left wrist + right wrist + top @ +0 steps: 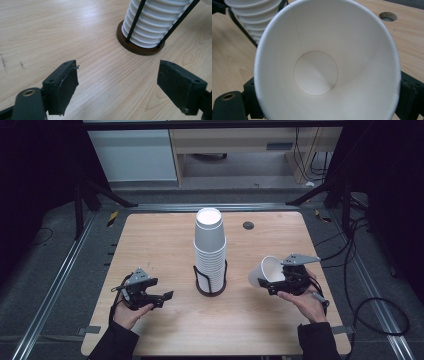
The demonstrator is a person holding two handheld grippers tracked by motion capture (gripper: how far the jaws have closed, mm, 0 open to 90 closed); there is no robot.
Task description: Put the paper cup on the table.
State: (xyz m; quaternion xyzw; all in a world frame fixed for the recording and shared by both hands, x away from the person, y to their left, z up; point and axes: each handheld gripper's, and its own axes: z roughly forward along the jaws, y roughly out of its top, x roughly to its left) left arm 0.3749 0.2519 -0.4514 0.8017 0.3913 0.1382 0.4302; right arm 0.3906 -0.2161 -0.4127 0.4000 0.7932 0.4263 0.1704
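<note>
Right gripper view looks straight into the mouth of a single white paper cup (322,72), which the right tool (270,281) has clamped between its jaws, one black jaw showing at each side of the cup's wall; the cup lies tipped on its side with its open rim pointing away from the hand, probably so it can be carried clear of the others or turned upright before being set down. Just beyond that rim, up and to the left of the tool, stands the stack of cups (254,17) in its wire holder (210,282), close by but not touching the held cup. Across the bench (165,240), the left tool (161,299) rests low over the wood with its jaws spread wide and nothing between them; ahead of it and a little to its right sits the holder's round brown base (140,47), so it seems placed ready to steady the holder or take the next cup. Farthest off, past the stack, a small dark grommet hole (248,225) marks the bench top
</note>
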